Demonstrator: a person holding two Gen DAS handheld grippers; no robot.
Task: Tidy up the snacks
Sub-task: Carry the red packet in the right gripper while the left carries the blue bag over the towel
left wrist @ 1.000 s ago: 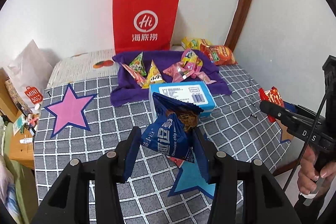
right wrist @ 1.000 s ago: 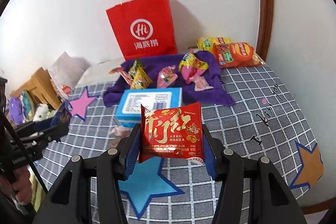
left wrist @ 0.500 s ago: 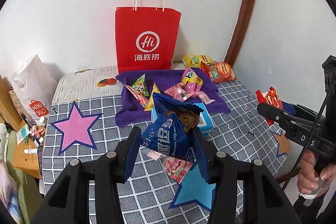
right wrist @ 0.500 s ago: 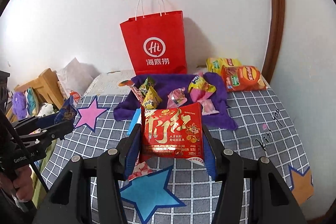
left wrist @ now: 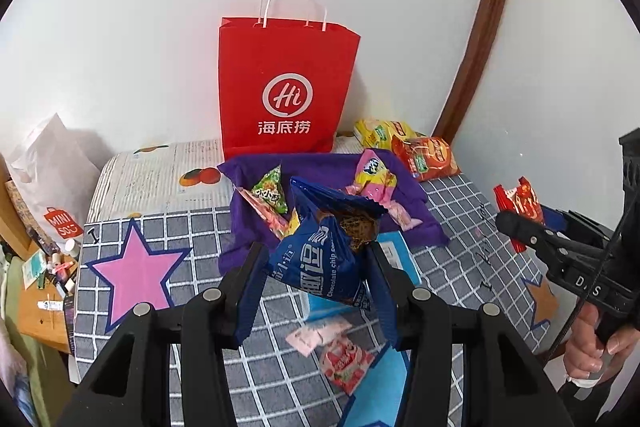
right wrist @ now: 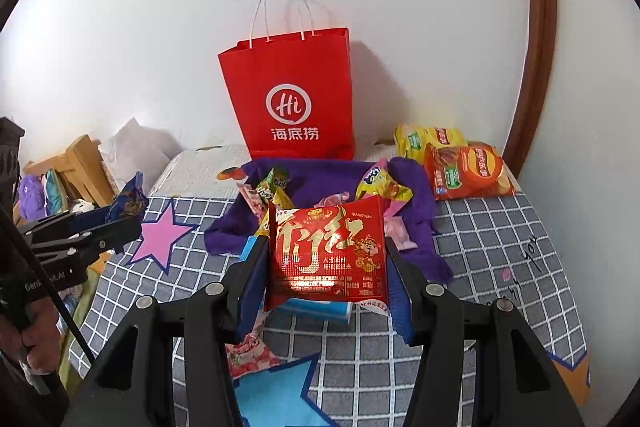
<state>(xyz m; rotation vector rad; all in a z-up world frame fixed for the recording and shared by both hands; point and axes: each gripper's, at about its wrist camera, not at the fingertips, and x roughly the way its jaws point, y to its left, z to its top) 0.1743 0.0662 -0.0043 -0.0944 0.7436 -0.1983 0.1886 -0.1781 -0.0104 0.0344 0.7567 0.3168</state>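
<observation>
My left gripper is shut on a blue chocolate-chip cookie packet, held above the checked bed cover. My right gripper is shut on a flat red snack packet with gold characters. Both packets hang in the air in front of a purple cloth that holds several small snack packets. A red paper bag stands upright against the wall behind the cloth. The right gripper with its red packet shows at the right edge of the left wrist view. The left gripper with its blue packet shows at the left edge of the right wrist view.
A light blue box lies under the held packets, with a pink packet and a pale pink one nearer me. Orange and yellow chip bags lie at the back right corner. A white bag and clutter sit left of the bed.
Both grippers have risen and pulled back from the cloth with their packets still held. The blue box has slid lower in both views and more of the wall shows.
</observation>
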